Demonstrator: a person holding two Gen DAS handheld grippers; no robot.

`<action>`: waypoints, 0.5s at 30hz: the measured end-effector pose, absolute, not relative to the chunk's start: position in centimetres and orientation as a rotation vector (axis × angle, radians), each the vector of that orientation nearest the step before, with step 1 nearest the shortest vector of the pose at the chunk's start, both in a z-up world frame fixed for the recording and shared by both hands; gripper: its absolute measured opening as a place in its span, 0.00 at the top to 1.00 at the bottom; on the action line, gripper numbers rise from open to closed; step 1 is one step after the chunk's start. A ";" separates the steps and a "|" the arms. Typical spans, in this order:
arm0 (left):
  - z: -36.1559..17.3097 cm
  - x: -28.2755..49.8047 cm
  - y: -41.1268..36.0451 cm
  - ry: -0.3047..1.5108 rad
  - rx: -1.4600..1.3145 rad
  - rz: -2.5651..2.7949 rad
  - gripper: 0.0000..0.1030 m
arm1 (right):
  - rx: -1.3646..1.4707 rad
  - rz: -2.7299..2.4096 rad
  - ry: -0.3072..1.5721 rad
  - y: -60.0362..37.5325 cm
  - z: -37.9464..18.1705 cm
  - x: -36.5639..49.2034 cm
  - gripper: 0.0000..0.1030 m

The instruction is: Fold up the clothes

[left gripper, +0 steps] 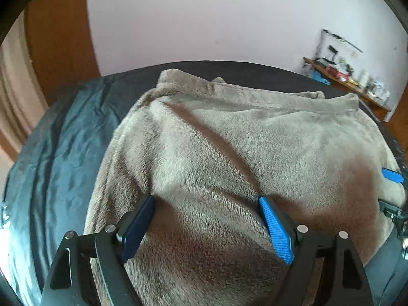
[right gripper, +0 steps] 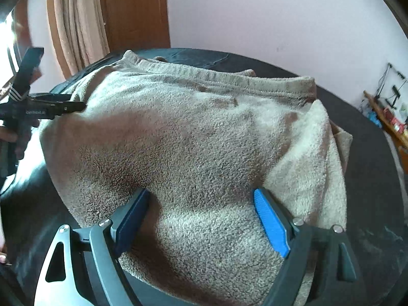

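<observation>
Left gripper (left gripper: 206, 201) spread wide, gripping nothing, low over the beige fleece garment (left gripper: 242, 140) spread on the dark bedcover (left gripper: 63, 140). Bare cover along the garment's left edge, ribbed hem at the far side.

Right gripper (right gripper: 201, 196) wide too, empty, above the garment's near-right folded edge. Open dark cover to the right.

Our left gripper (left gripper: 206, 201) tilts steeply downward with its jaws spread wide and nothing pinched between the blue pads (left gripper: 276, 229). Our right gripper (right gripper: 201, 193) slants down the same way, jaws just as wide. Our left hand (right gripper: 15, 137), dim at the frame edge, seems wrapped around its handle.
</observation>
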State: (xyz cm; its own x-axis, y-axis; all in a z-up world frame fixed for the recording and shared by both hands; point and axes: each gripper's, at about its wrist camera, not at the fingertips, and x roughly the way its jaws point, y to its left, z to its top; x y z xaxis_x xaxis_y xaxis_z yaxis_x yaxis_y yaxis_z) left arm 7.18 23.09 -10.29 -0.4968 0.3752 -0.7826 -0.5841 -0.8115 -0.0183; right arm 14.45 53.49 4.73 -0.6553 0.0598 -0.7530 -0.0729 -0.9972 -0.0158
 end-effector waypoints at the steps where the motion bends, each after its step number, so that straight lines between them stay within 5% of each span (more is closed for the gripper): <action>1: -10.3 7.4 23.2 0.345 -1.112 2.312 0.18 | -1.252 2.793 0.024 53.4 4.4 14.2 0.16; 15: -11.2 8.7 23.0 0.304 -1.039 2.410 0.17 | -1.238 2.769 0.005 53.3 4.4 14.0 0.15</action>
